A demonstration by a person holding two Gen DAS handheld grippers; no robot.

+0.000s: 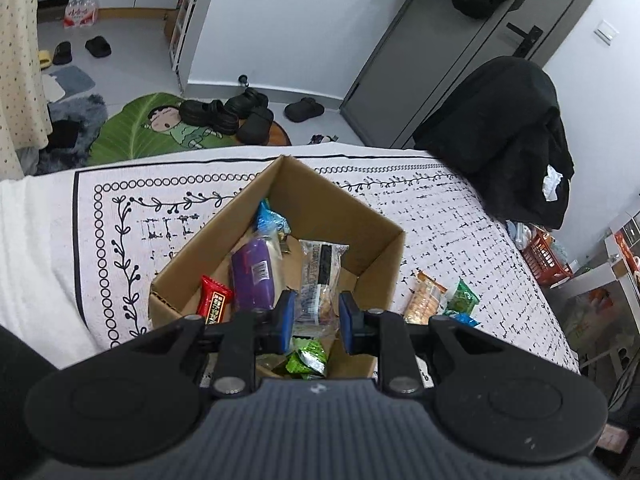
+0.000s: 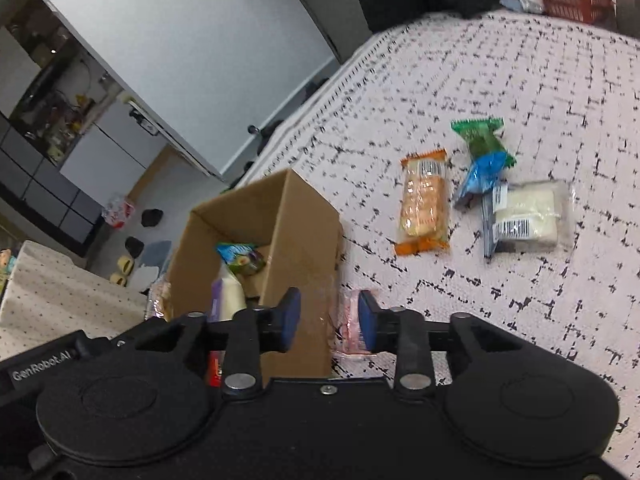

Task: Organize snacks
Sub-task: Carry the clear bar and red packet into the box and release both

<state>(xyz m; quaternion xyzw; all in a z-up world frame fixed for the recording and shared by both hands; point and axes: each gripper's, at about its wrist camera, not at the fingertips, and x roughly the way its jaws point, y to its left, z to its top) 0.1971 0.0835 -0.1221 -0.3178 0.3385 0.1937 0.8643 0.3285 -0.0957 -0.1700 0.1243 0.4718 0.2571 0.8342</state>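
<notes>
Our left gripper (image 1: 316,322) hangs with its blue pads apart over the brown cardboard box (image 1: 344,216), where a purple pack (image 1: 253,276) and crinkly clear wrapper (image 1: 320,280) lie. Our right gripper (image 2: 329,326), also spread, frames a pink-tinted clear packet (image 2: 348,326) beside the box on the patterned woven cloth (image 2: 520,80); a glossy orange cracker pack (image 2: 424,204) lies farther off.

A green leaf rug (image 1: 160,128) with a cartoon kid lies on the floor in the middle left. Black shoes (image 1: 228,114) sit on it. A black coat (image 1: 508,120) hangs at the right. A red basket (image 1: 546,258) sits low at the far right. A dotted curtain (image 1: 20,60) hangs at the left edge.
</notes>
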